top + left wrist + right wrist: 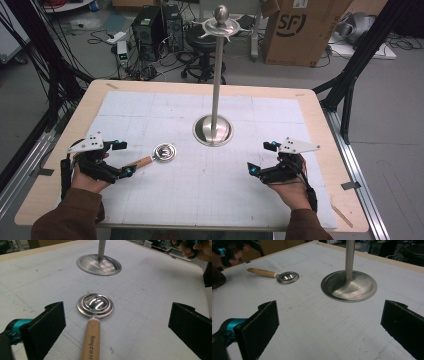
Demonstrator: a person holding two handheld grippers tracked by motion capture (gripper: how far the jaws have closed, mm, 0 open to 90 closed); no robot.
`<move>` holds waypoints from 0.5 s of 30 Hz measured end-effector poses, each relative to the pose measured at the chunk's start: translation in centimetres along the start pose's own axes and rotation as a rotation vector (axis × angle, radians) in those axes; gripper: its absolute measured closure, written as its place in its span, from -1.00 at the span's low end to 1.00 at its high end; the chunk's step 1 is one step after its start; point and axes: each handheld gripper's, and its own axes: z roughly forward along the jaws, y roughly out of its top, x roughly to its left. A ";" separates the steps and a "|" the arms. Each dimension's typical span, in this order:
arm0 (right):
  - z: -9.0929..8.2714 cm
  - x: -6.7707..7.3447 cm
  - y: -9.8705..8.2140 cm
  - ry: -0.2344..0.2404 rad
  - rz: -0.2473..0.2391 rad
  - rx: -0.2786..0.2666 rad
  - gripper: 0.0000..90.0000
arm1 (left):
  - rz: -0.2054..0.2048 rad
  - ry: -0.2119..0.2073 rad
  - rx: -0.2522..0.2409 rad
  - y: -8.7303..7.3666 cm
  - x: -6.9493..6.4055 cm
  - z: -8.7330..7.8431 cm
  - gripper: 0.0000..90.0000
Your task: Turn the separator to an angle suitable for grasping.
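A small metal ladle with a wooden handle (159, 155) lies flat on the white mat, left of the middle. In the left gripper view its round head (95, 305) sits just ahead of the wide-apart jaws and its handle (90, 340) runs back between them. My left gripper (122, 158) is open at the handle's end, holding nothing. A steel stand (214, 129) with a round base and a tall pole rises at the mat's centre, with hooks (221, 27) at its top. My right gripper (261, 157) is open, to the right of the base (349, 286).
The white gridded mat (250, 175) covers most of a wooden table (320, 115). Behind the table stand computer towers (157, 27), a stool (202, 47) and a cardboard box (305, 27). Dark frame legs (352, 80) flank the table's right side.
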 end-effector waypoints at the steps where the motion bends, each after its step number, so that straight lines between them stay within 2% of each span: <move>1: 0.0 0.0 0.0 0.002 0.008 0.004 -0.99 | -0.003 0.002 0.003 0.0 0.0 0.0 -0.96; 9: 0.1 0.2 -0.1 -0.008 -0.011 0.013 -0.99 | 0.003 0.019 0.014 0.1 0.1 -0.1 -0.96; 15: 0.0 0.3 -0.1 -0.015 -0.006 0.018 -0.99 | 0.008 0.037 0.030 0.3 0.1 0.0 -0.96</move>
